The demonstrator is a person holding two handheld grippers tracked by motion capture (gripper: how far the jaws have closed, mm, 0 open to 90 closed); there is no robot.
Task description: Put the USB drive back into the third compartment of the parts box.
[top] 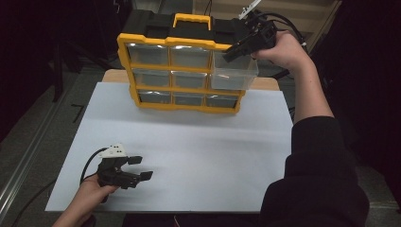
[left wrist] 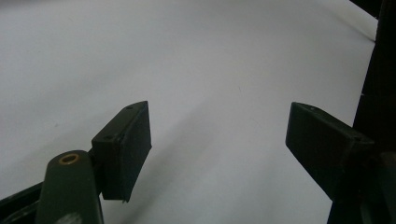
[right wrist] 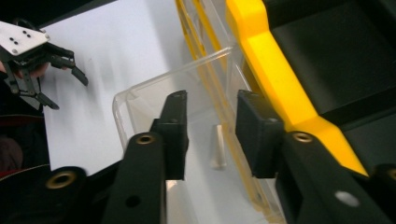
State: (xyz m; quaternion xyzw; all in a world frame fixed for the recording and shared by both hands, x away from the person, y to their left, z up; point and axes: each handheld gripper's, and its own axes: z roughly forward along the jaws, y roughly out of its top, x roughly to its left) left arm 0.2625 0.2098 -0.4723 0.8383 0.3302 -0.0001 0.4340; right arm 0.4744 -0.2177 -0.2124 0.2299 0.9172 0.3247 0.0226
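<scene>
A clear drawer (top: 234, 72), pulled partway out of the top right slot of a yellow organizer (top: 182, 75), sits directly under the right gripper (top: 230, 53), whose jaws straddle its wall.

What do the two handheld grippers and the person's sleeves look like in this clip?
Both are black two-jaw tools with flat rectangular pads and brass-coloured pivot rivets. The left gripper carries a grey three-cornered plate dotted with small holes, and a black cable trails from it. Black cables loop off the right gripper. The right arm wears a black sleeve.
</scene>
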